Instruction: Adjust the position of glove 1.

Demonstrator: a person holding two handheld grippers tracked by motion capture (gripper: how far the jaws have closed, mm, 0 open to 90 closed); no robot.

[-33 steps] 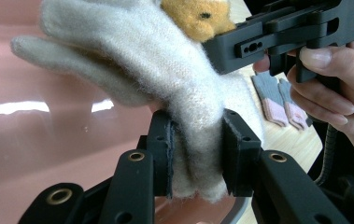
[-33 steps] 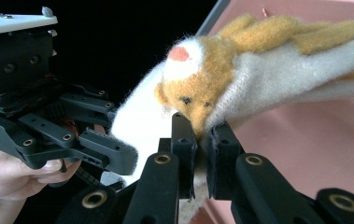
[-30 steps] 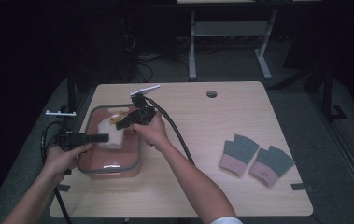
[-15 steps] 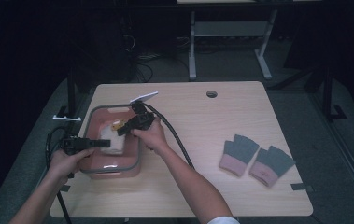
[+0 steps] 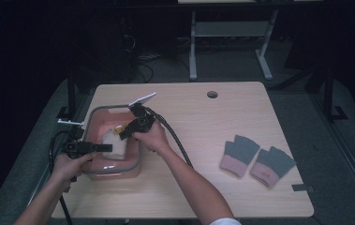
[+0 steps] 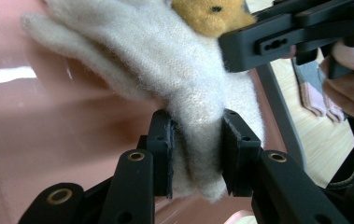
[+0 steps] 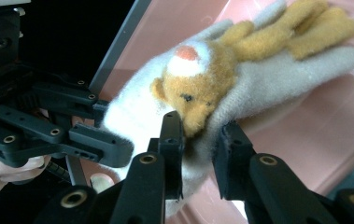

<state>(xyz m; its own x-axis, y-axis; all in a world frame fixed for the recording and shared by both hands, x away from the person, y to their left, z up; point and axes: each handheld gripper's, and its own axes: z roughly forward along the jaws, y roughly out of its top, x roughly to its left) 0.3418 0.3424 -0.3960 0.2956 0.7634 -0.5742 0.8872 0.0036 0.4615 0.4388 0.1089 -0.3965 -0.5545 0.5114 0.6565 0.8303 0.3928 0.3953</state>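
Note:
A white woolly glove (image 5: 111,140) with an orange bear (image 7: 198,88) sewn on it lies in a pink bin (image 5: 133,166) with a grey rim at the table's left. My left gripper (image 6: 197,156) is shut on the glove's cuff (image 6: 198,140), coming in from the bin's left side (image 5: 106,148). From the far right, my right gripper (image 7: 198,144) reaches in at the bear's end (image 5: 122,133). Its jaws have just been opening, but the glove's edge is still between them and touches both pads.
A grey-and-pink pair of fingerless gloves (image 5: 257,159) lies on the wooden table at the right. A cable hole (image 5: 212,94) sits near the far edge. Cables trail from both grippers; dark floor and a desk frame lie beyond.
My left gripper has sunk a little into the bin with the glove's cuff in it. The right hand has stayed nearly in place over the bin.

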